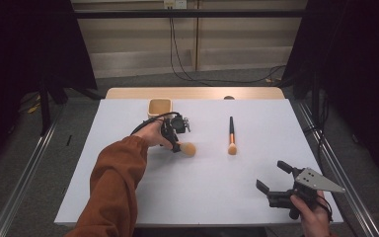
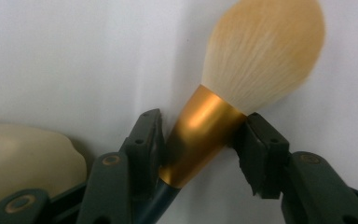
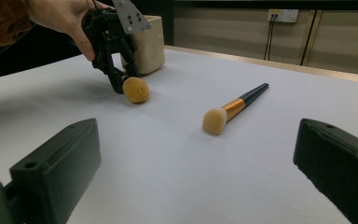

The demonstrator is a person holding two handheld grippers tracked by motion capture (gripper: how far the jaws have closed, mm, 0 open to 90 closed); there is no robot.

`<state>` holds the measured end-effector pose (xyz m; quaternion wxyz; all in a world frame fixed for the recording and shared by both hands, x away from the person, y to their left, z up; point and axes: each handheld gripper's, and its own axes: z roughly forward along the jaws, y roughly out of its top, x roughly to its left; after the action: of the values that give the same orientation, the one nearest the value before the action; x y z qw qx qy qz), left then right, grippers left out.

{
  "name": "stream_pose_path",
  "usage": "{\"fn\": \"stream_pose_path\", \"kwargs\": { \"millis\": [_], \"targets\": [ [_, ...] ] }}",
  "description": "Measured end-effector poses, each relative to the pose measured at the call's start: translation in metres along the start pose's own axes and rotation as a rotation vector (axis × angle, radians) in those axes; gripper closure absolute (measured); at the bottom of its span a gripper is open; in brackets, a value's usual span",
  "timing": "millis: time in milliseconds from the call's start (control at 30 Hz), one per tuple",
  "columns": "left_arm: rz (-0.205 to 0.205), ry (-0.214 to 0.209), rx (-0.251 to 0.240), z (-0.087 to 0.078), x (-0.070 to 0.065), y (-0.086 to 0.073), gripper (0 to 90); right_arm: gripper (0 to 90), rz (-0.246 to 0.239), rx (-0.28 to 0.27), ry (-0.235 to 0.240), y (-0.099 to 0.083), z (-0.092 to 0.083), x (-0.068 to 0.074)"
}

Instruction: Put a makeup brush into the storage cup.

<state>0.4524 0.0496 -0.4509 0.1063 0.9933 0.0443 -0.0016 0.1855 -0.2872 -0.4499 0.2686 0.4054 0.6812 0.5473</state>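
Bare table [image 1: 177,192] lies open ahead of the right gripper [image 1: 272,180] fingers. Beyond them a second brush [image 1: 231,136] lies across; the beige cup [image 1: 159,107] stands just behind the left gripper [image 1: 177,146] fingers.

place: lab | cues: black curtains [image 1: 24,44], floor rails [image 1: 24,173] (recording rig)

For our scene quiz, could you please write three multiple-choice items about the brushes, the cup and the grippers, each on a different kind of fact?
1. Where does the loose brush lie?
A. on the table to the right of the left gripper
B. inside the cup
C. between the right gripper's jaws

2. How many makeup brushes are on the table?
A. one
B. two
C. four

3. What is the left gripper doing?
A. hanging open over bare table
B. clamping the cup's rim
C. closed on a brush's gold ferrule

Answers: 1 A, it lies alone mid-table. 2 B, the held brush plus the loose one. 3 C, both pads press the ferrule; the cup stands behind, and the right gripper is open.
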Motion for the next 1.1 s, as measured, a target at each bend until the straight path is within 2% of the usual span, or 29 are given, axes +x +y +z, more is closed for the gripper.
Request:
{"fn": "stream_pose_path", "kwargs": {
  "millis": [100, 233, 500, 600, 833, 933, 1000, 1100],
  "targets": [
    [-0.010, -0.014, 0.003, 0.000, 0.000, 0.000, 61.4, 0.4, 0.000, 0.002, -0.001, 0.000, 0.000, 0.000],
    [-0.013, -0.015, 0.020, -0.001, -0.001, 0.002, 63.8, 0.3, -0.002, 0.003, 0.002, 0.000, 0.000, 0.000],
    [-0.031, -0.005, 0.010, -0.001, -0.004, 0.001, 66.0, 0.3, 0.001, 0.005, 0.000, 0.000, 0.000, 0.000],
    [-0.058, -0.012, 0.006, -0.002, -0.003, 0.000, 66.1, 0.3, 0.003, 0.004, -0.004, 0.000, -0.001, 0.000],
    [-0.124, -0.008, -0.051, -0.006, -0.001, -0.006, 66.2, 0.0, 0.003, 0.006, -0.009, -0.001, -0.001, -0.001],
    [-0.165, -0.018, -0.088, -0.014, 0.002, -0.008, 66.2, 0.0, 0.005, 0.003, -0.011, -0.001, -0.001, -0.001],
    [-0.180, -0.009, -0.104, -0.018, 0.002, -0.010, 66.2, 0.0, 0.002, 0.005, -0.010, -0.001, -0.001, 0.000],
    [-0.207, -0.009, -0.168, -0.023, 0.000, -0.014, 66.3, 0.0, 0.001, 0.005, -0.010, 0.000, -0.001, 0.000]
  ]
}}
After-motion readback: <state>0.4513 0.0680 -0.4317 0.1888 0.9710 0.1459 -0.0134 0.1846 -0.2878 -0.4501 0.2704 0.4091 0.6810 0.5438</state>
